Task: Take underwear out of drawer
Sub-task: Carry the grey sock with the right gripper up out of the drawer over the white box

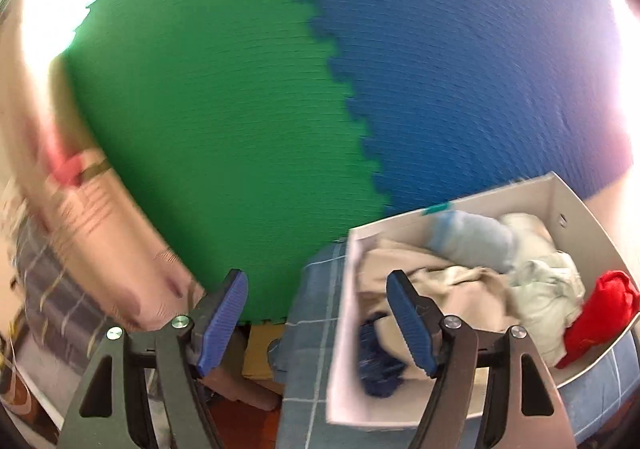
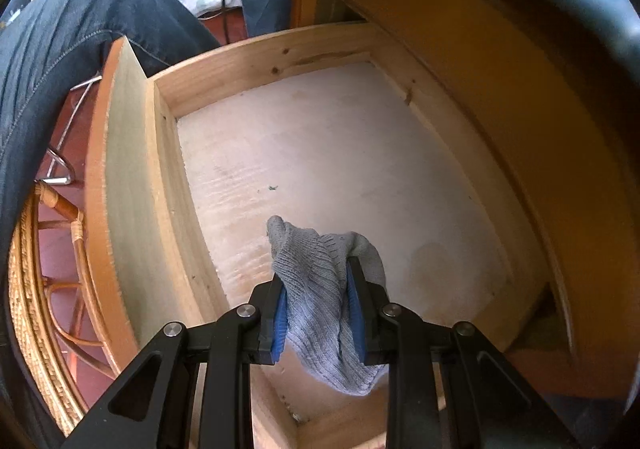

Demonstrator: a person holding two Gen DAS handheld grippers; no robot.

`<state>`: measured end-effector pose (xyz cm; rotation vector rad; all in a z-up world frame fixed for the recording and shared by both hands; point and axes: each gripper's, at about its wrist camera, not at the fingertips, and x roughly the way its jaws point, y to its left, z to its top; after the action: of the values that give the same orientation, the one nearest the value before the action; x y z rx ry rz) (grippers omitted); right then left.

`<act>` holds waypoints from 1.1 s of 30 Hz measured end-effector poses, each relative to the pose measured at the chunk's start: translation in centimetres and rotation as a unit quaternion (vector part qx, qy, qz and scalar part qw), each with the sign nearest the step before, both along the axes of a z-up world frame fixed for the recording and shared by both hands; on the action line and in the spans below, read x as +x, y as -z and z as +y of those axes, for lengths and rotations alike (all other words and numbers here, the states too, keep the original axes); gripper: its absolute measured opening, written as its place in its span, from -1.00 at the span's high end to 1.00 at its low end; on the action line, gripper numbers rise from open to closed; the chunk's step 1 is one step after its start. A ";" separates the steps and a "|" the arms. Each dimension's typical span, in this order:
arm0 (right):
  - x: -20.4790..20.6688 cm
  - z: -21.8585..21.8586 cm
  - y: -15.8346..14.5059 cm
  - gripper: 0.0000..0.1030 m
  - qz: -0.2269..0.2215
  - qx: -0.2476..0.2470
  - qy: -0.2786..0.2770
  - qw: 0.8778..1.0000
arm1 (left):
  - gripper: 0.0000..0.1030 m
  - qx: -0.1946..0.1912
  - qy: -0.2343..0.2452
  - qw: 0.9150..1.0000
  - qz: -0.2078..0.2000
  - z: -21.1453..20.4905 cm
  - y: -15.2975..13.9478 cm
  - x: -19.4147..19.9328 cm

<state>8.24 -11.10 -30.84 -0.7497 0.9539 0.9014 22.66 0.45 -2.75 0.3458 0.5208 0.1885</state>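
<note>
In the right wrist view my right gripper (image 2: 316, 275) is shut on a grey knitted garment (image 2: 320, 289) that hangs between its blue pads, above the open wooden drawer (image 2: 256, 61). The drawer's pale bottom shows nothing else but a small speck. In the left wrist view my left gripper (image 1: 316, 281) stands open with nothing between its fingers. It is just left of a white box (image 1: 576, 217) that holds beige cloth (image 1: 440, 273), a light blue piece (image 1: 472, 241), a dark blue piece (image 1: 380, 361) and a red piece (image 1: 604, 309).
Green foam mat (image 1: 208, 109) and blue foam mat (image 1: 460, 69) fill the left wrist view behind the box, which rests on blue checked fabric (image 1: 312, 329). A person's leg in jeans (image 2: 60, 41) and a wicker chair (image 2: 36, 289) sit left of the drawer.
</note>
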 end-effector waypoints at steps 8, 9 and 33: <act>-2.0 -1.9 -3.5 0.54 -0.028 0.017 0.031 0.999 | -0.44 -0.027 -0.130 0.990 -0.045 6.3 2.4 -2.5; -2.4 -2.1 -3.8 0.54 -0.030 0.018 0.033 0.999 | -0.44 -0.041 -0.149 0.987 -0.049 7.5 2.8 -2.7; -3.0 -4.1 -22.4 0.52 -0.154 0.050 0.076 0.984 | -0.44 -0.167 -0.120 0.977 0.051 8.5 16.2 -13.1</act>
<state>5.21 -15.23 -8.46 -0.6973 0.6779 0.6718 9.60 8.96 -18.97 -0.0364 0.6837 0.3128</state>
